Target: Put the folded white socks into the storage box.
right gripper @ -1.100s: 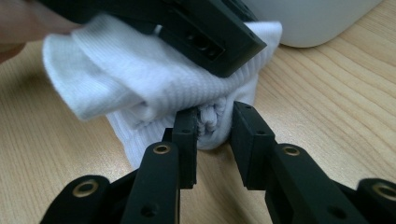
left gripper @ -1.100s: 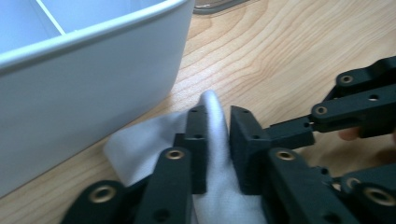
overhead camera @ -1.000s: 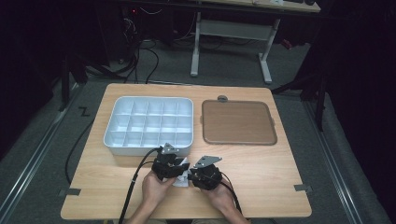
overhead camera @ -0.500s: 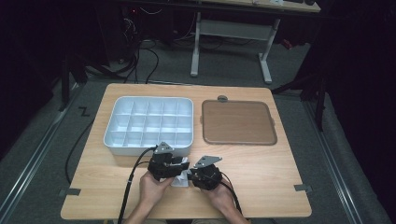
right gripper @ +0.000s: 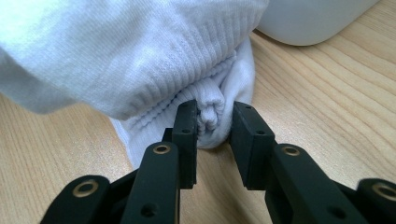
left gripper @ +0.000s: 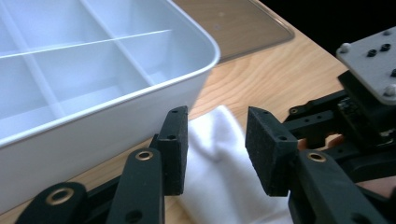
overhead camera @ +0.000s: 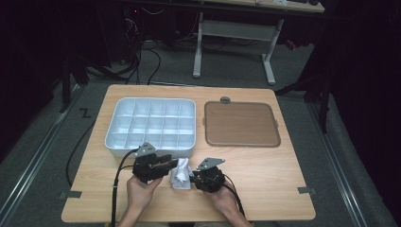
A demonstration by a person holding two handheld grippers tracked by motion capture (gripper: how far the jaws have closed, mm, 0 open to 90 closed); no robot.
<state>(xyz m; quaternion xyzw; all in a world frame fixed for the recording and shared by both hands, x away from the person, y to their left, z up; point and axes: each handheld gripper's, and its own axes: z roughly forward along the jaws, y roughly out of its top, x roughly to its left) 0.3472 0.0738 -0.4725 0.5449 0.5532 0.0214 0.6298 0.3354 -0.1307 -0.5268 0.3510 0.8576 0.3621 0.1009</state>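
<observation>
1. Dark room; wooden table (overhead camera: 265,189) carries a white compartment tray (overhead camera: 151,124), every compartment vacant, and a brown lid (overhead camera: 241,124) lying flat alongside it.
2. White sock bundle (overhead camera: 180,176) rests on the table between the two grippers, just in front of the tray's near wall.
3. Right gripper (right gripper: 215,122): pads clamped on a bunched fold of the sock's ribbed cuff.
4. Left gripper (left gripper: 217,140): pads parted and gripping nothing; the jaws have just been opening, with sock fabric lying beyond and below the gap, untouched as far as visible.
5. Assessment: sock appears rolled and secured on one side only. Outstanding, in my judgement: finishing the bundle and placing it in a tray compartment.
</observation>
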